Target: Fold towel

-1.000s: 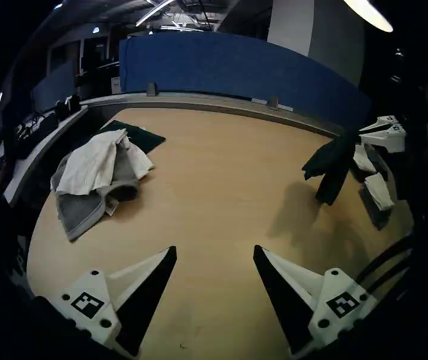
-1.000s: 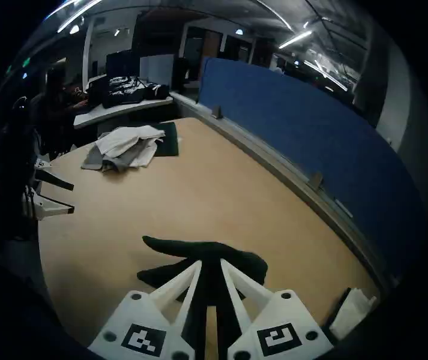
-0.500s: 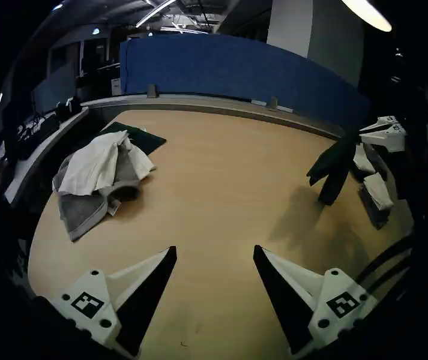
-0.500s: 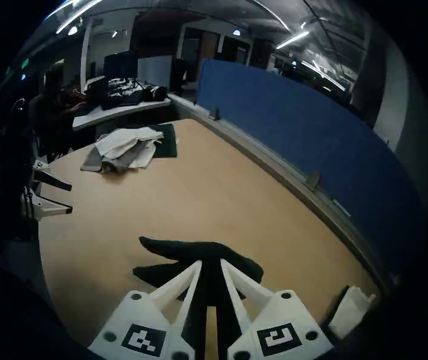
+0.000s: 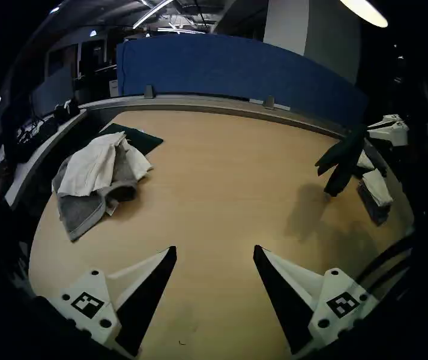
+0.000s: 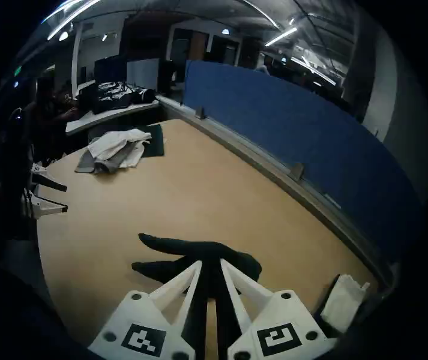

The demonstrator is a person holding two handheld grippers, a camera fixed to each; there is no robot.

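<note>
Right gripper view: right tongs (image 6: 210, 264) grip the dark towel (image 6: 177, 249), bunched above the surface (image 6: 183, 180). The left tongs (image 5: 214, 247) are released, empty. 0 folds appear done; spreading and folding remain.

No legible text or labels

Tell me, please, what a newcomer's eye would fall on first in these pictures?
Most striking is the dark green towel, pinched in the right hand-held gripper and hanging over the wooden table. Next is the heap of white and grey towels near the table's left edge in the left gripper view, with the long blue partition standing behind the table.
</note>
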